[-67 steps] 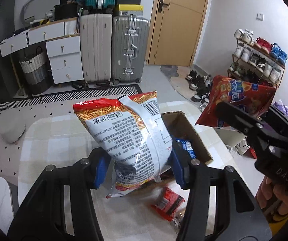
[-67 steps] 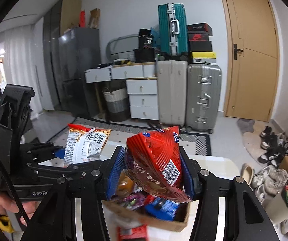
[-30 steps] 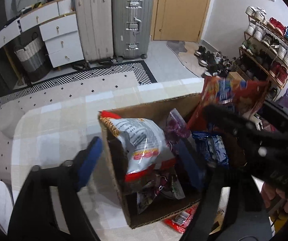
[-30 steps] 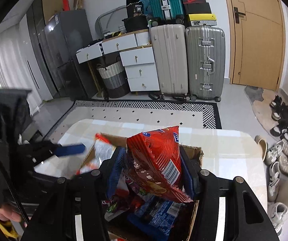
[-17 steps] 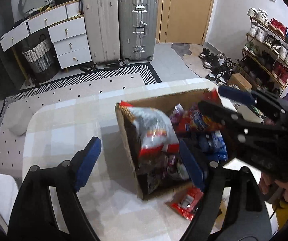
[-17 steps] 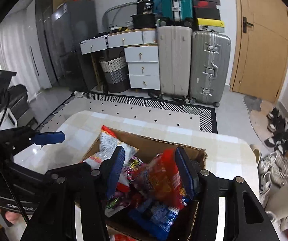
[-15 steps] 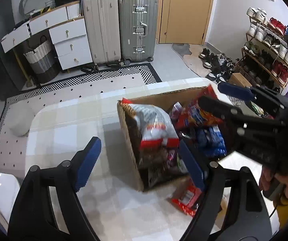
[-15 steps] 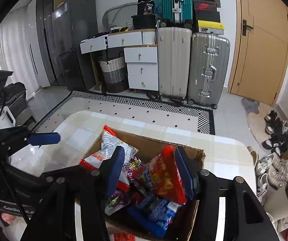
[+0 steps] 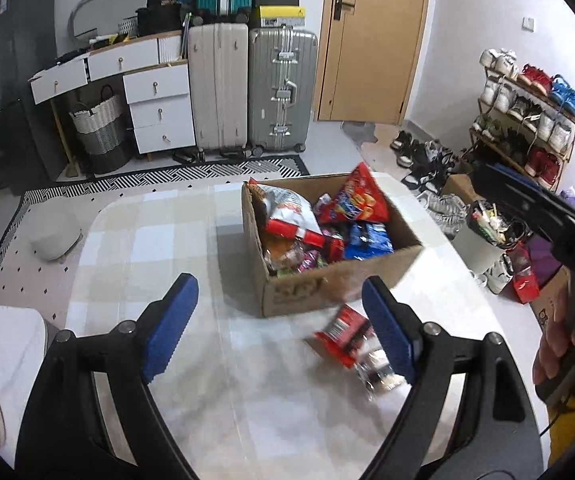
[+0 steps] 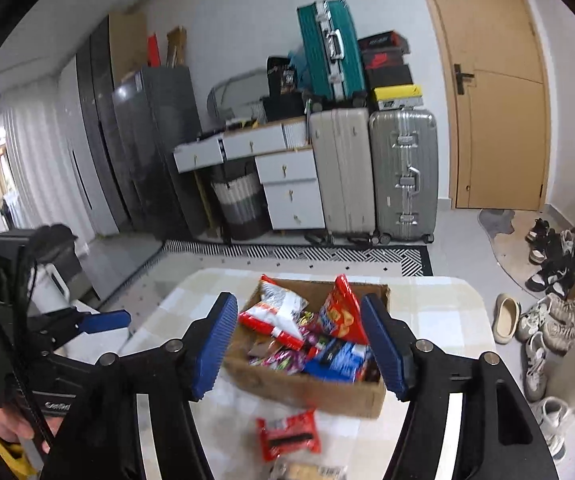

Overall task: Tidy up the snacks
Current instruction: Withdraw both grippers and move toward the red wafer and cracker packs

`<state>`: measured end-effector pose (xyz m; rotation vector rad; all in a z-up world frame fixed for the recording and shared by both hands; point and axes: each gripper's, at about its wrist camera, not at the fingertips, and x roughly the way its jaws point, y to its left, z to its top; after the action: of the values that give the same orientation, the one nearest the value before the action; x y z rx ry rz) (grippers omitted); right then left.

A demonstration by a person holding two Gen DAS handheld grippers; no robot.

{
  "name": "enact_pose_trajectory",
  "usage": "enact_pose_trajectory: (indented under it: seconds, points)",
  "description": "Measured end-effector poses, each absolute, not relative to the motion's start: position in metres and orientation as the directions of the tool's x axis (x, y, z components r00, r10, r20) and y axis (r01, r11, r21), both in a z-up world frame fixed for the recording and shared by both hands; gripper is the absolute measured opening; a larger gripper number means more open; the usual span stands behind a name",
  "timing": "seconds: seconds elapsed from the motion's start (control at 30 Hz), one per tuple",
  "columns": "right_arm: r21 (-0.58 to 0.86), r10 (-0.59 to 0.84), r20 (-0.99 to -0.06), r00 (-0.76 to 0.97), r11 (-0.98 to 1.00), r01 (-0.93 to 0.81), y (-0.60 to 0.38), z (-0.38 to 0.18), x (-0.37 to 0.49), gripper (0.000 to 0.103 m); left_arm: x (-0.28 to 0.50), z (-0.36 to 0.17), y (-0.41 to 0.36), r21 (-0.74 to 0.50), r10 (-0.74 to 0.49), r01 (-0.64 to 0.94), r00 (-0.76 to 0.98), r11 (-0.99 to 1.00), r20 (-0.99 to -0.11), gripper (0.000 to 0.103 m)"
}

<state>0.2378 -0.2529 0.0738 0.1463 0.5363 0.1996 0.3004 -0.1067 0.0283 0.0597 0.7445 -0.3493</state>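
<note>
Both jaws are seen wide apart with nothing between them; on the left gripper [image 9: 277,322] and the right gripper [image 10: 299,346] alike they have just been opening. The two big bags are judged to be delivered: a white-and-red bag [image 9: 289,216] and a red bag [image 9: 357,200] are seen standing in the cardboard box [image 9: 307,290] on the table [image 9: 147,232], at about twelve o'clock from both grippers. A small red packet [image 10: 289,434] and a clear packet [image 9: 375,372] are left on the table just beside the box's near wall, at six o'clock from it. A descent onto one of these packets is judged to be called for next. The box is seen to be nearly full of crinkled foil bags.
</note>
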Motion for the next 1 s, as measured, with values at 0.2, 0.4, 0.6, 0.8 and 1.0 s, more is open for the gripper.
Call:
enact_pose_trajectory:
  seconds: [0.2,0.4,0.6,0.8,1.0]
  points:
    - [0.181,0.223,-0.458,0.861,0.971,-0.155,-0.245,0.08,0.158,0.073,0.232,0.043,-0.099,-0.085,-0.311,0.332,0.719,0.939,-0.622,0.084]
    - [0.203,0.225,-0.414,0.882,0.967,-0.151,-0.235,0.078,0.095,0.08,0.167,0.048,-0.085,-0.117,-0.324,0.316,0.755,0.942,-0.57,0.086]
    - [0.242,0.235,-0.393,0.889,0.959,-0.147,-0.229,0.069,0.05,0.081,0.116,0.048,-0.074,-0.115,-0.307,0.293,0.782,0.949,-0.542,0.088]
    - [0.245,0.228,-0.355,0.907,0.959,-0.145,-0.225,0.063,0.013,0.09,0.072,0.043,-0.063,-0.117,-0.293,0.273,0.811,0.955,-0.506,0.103]
    - [0.232,0.25,-0.327,0.911,0.956,-0.179,-0.214,0.058,-0.003,0.1,0.047,0.032,-0.056,-0.126,-0.281,0.253,0.807,0.959,-0.519,0.103]
